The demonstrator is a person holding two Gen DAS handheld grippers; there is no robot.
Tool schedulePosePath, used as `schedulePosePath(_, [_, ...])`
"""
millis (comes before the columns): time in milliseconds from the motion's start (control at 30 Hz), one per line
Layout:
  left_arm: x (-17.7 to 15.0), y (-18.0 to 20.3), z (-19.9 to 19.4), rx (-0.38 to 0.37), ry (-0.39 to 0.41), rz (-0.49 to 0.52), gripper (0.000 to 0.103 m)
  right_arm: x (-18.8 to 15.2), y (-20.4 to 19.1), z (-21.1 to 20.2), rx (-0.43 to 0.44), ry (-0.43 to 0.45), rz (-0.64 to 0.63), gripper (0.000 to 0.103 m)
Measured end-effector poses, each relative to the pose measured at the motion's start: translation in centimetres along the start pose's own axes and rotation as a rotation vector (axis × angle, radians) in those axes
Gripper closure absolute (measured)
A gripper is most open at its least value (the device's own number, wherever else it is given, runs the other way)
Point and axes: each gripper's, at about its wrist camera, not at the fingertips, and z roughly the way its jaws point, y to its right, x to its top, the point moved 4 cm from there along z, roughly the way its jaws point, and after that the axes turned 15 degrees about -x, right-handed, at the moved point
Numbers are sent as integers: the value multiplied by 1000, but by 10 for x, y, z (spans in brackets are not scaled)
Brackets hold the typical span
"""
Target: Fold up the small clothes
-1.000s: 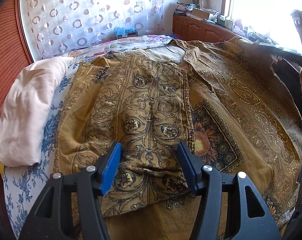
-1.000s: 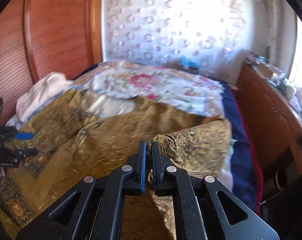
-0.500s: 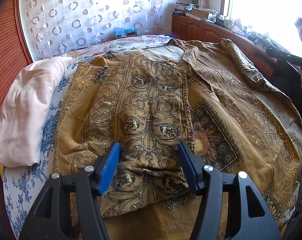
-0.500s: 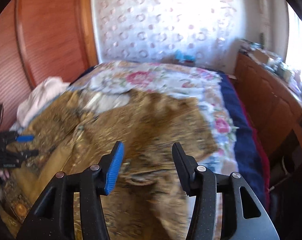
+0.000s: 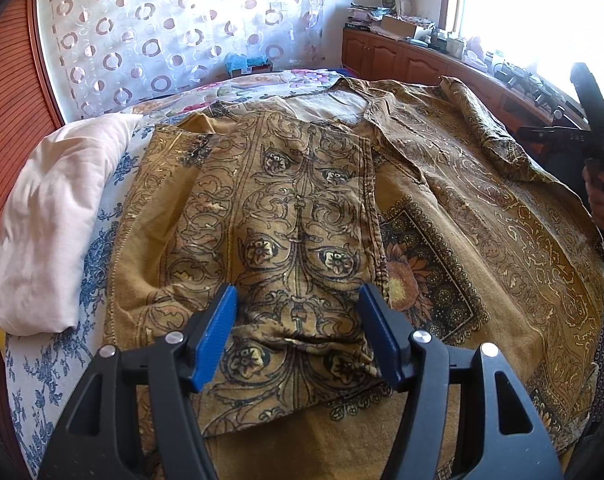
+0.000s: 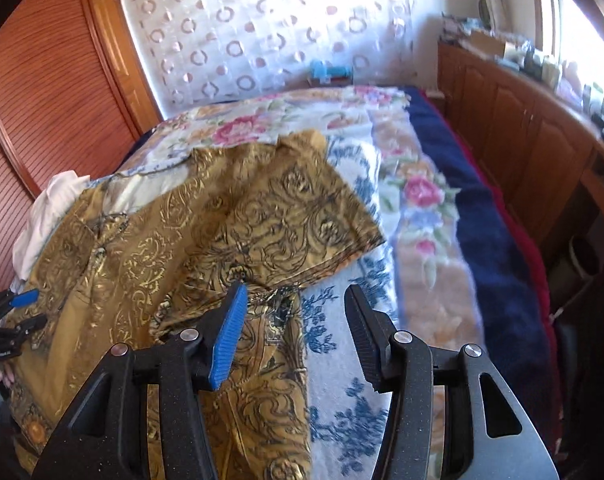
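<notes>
A mustard-gold patterned shirt (image 5: pixel 302 208) lies spread on the bed (image 6: pixel 386 208), collar toward the curtain (image 5: pixel 173 28) and hem toward the person, so its long axis runs away from both cameras. Its left side is already folded inward into a long panel over the middle; the right side is not.

The left hand-held gripper (image 5: pixel 297 332) hovers just above the near end of that folded panel, jaws wide apart and holding nothing. The right hand-held gripper (image 6: pixel 293 332) is also open and empty, above the bed beside the shirt's right edge.

What matters for the next fold is the right sleeve (image 6: pixel 285 216): it lies spread flat on the bed, ahead of the right hand-held gripper and slightly to its left, pointing outward from the shirt's body. Its near hem is just beyond the blue pad (image 6: pixel 227 340). The right hand is clearly nearer; the left sits well apart across the shirt. Likely the sleeve must be pinched and carried leftward over the body.

A white pillow (image 5: pixel 57 216) rests beside the shirt's left edge.
</notes>
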Motion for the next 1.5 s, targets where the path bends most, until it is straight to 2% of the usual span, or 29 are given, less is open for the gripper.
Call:
schedulePosePath(200, [1,0,0,3,-2,-1,40,3,2,24,27,-60,49,51])
schedulePosePath(333, [1,0,0,3,-1,-1,40,5,4,32,46,-64,59,52])
schedulePosePath(400, [1,0,0,2,-1,-2,40,9,5,33,54,-66,60,66])
schedulePosePath(433, [1,1,0,4,-2,-1,40,10,4,34,67,-73,58,82])
schedulePosePath(467, [1,0,0,4,-2,-1,40,12,2,35,75,-75,55,89])
schedulePosePath(533, [0,0,0,2,-3,-1,40,19,-1,32,75,-55,25,95])
schedulePosePath(667, [2,1,-1,27,1,11,40,40,-20,12,77,23,-49,96])
schedulePosePath(733, [6,3,-4,36,21,20,40,54,-34,0,100,67,-83,97])
schedulePosePath(833, [17,5,-13,11,71,17,40,72,-62,-13,147,113,-144,97])
schedulePosePath(1000, [39,4,-28,-19,143,5,40,87,-114,-13,230,129,-226,95])
schedulePosePath(1033, [44,3,-29,-17,152,11,40,88,-122,-11,232,125,-238,84])
schedulePosePath(1067, [47,3,-30,-15,157,16,40,89,-126,-9,234,123,-244,63])
schedulePosePath(1100, [51,3,-30,-12,163,27,40,89,-130,-8,239,123,-247,55])
schedulePosePath(1133, [54,3,-30,-10,168,34,40,88,-131,-7,242,125,-242,52])
schedulePosePath(1267, [63,1,-27,-32,175,51,40,79,-119,-4,220,110,-223,52])
schedulePosePath(1367, [66,-2,-24,-58,175,49,40,65,-95,1,134,84,-223,52])
schedulePosePath(1500, [67,-6,-17,-68,164,38,40,40,-60,3,86,32,-184,52])
